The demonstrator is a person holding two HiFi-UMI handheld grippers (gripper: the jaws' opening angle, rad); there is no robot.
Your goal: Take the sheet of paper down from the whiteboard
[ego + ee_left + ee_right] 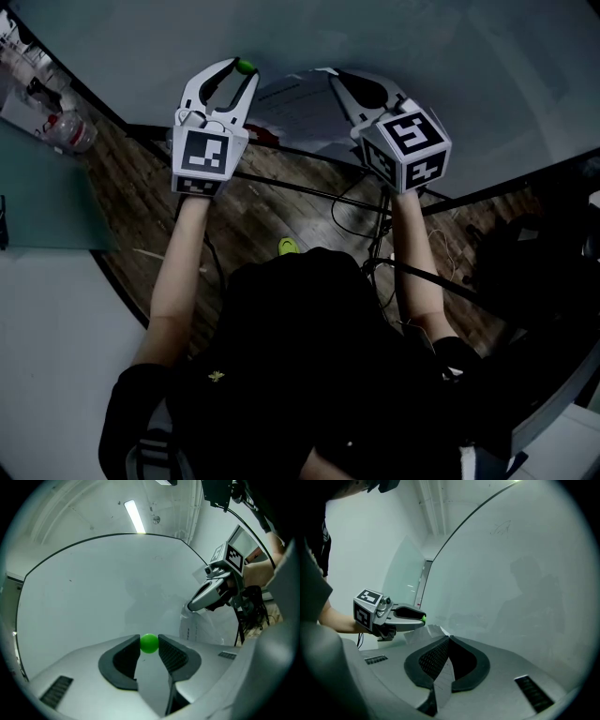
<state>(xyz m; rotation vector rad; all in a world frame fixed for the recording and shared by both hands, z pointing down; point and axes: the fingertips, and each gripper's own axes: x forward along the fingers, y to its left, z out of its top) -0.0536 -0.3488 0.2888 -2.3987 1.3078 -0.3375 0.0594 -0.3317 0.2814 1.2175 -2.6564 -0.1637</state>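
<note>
Two claws are up at the whiteboard [84, 602], one in each of the person's hands, both pointing about level at its pale face. The left claw [240, 69] is clamped on a small green ball [149, 643]. The ball sits right at the tips, with a ribbed dark pad against it on either side. From above, the ball is just beside the upper left corner of the sheet of paper [298, 109]. Whether it touches the sheet or the board I cannot tell.

The right claw [449, 640] has its jaws together on the sheet. In its own view the tips meet, and a strip of paper runs down between the pads. The sheet is on the board between the two claws, low down near the bottom rail. There is some print on it, too small to read. One corner shows as a pale point just past the right claw's tips.

Both of the person's forearms reach forward from a black top. Below the board there is wooden floor [272, 211] with dark cables [361, 202] looping across it. A clear plastic bottle [73, 133] is off to the left. A strip light [134, 516] glows on the ceiling above the board.
</note>
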